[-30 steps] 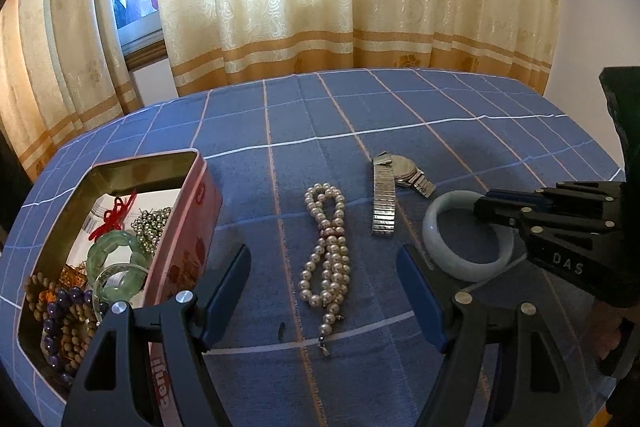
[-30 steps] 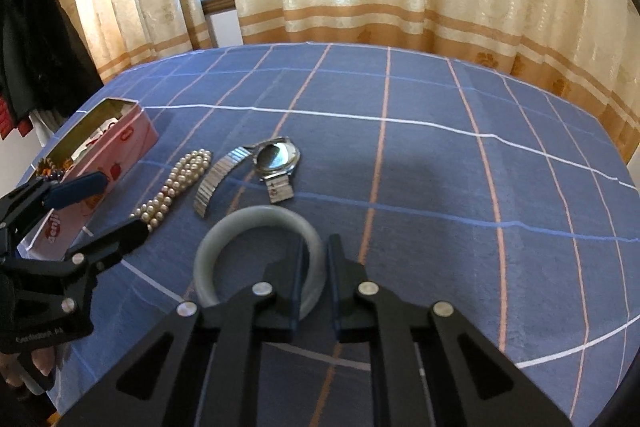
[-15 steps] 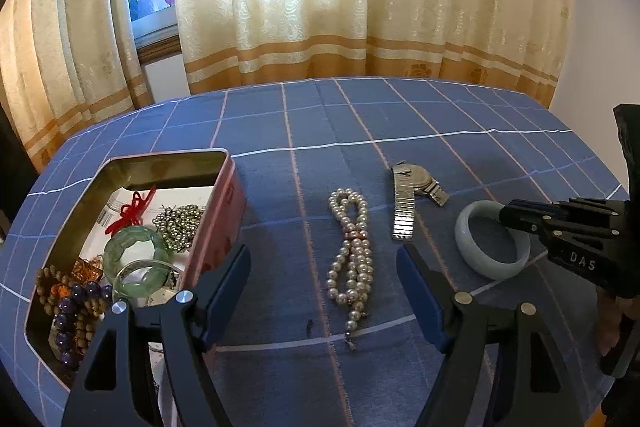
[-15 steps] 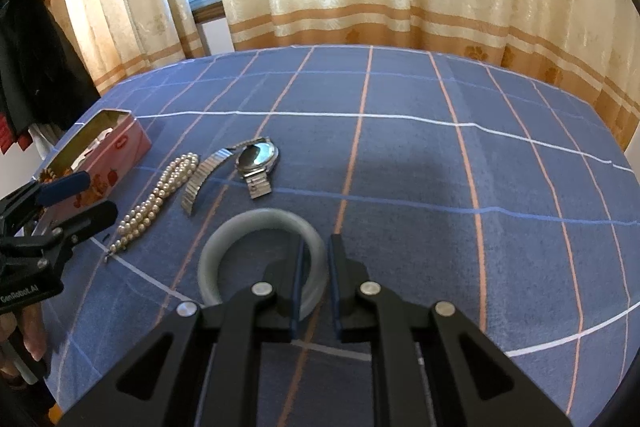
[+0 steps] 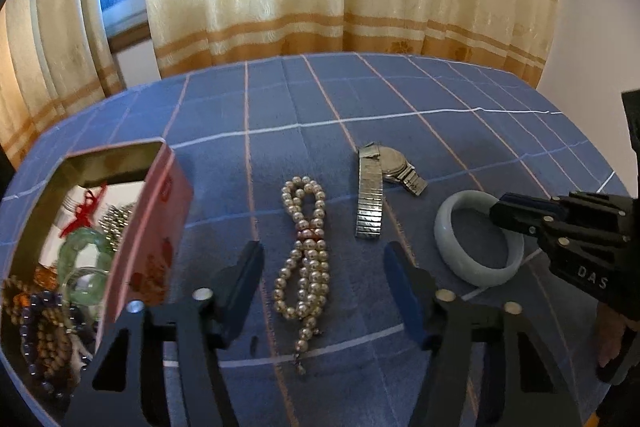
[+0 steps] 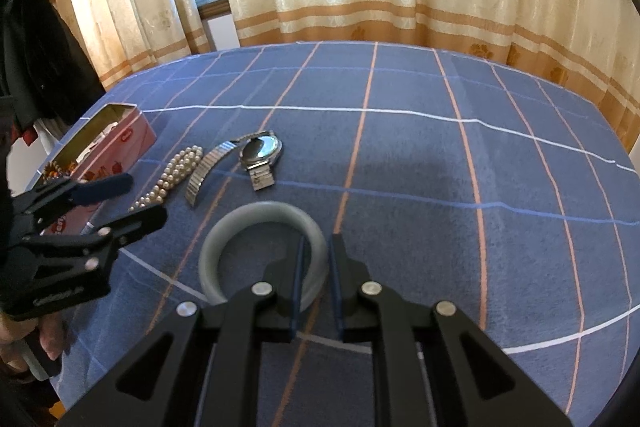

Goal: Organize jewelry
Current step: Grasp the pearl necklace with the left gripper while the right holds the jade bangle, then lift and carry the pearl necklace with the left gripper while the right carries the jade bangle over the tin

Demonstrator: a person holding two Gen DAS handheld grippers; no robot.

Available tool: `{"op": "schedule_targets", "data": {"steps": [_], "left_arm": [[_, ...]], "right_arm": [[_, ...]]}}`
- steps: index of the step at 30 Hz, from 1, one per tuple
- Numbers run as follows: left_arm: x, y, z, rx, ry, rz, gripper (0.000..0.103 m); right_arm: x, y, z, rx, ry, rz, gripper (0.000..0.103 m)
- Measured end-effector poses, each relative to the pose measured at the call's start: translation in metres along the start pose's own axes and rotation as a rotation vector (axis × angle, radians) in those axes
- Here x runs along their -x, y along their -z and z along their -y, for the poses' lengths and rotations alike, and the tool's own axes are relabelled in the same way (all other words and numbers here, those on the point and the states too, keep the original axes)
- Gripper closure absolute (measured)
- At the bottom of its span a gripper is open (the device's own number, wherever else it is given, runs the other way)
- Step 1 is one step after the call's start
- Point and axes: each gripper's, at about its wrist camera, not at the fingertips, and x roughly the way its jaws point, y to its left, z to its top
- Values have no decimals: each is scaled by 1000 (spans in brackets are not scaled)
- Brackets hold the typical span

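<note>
Left wrist view cuts off the tin (image 5: pixel 160 195) at the frame edge, its beads (image 5: pixel 40 323) a blurred tangle. Left gripper (image 5: pixel 324 283) hovers spread wide over the pearls (image 5: pixel 304 251). Right gripper (image 6: pixel 316 263) reaches in low, fingers narrowed around the bangle's (image 6: pixel 224 239) near rim; whether they press it is unclear. Bangle lies on the cloth (image 6: pixel 440 163) beside the watch (image 6: pixel 260 151).

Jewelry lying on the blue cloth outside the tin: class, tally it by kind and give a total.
Pearl strand: 1
Metal watch: 1
Pale bangle, clamped in the right tongs: 1
Total: 3
</note>
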Motion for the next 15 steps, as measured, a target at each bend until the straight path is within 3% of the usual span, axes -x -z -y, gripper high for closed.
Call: {"op": "schedule_targets", "data": {"steps": [4,5,7,11,13,15], "left_arm": [[-9,0,1,3,29,-41,66],[-10,0,1,-2,33,-47,66],[-9,0,2,-8,27,-45,81],[-6,2,3,-16,28,-33,84],[0,3,8,-38,9,-5,97],[5,5,12,-56,3,12,97]], "right_arm": [[0,-1,3,-7,-11,-4,87],[0,-1,3,-5,-10,-4,87],[0,-1,2,4,-11,-4,88],[3,0,2,10,-22,16,90],[7,0,1,11,-20,35,90],[10,0,0,17,-14,52,90]]}}
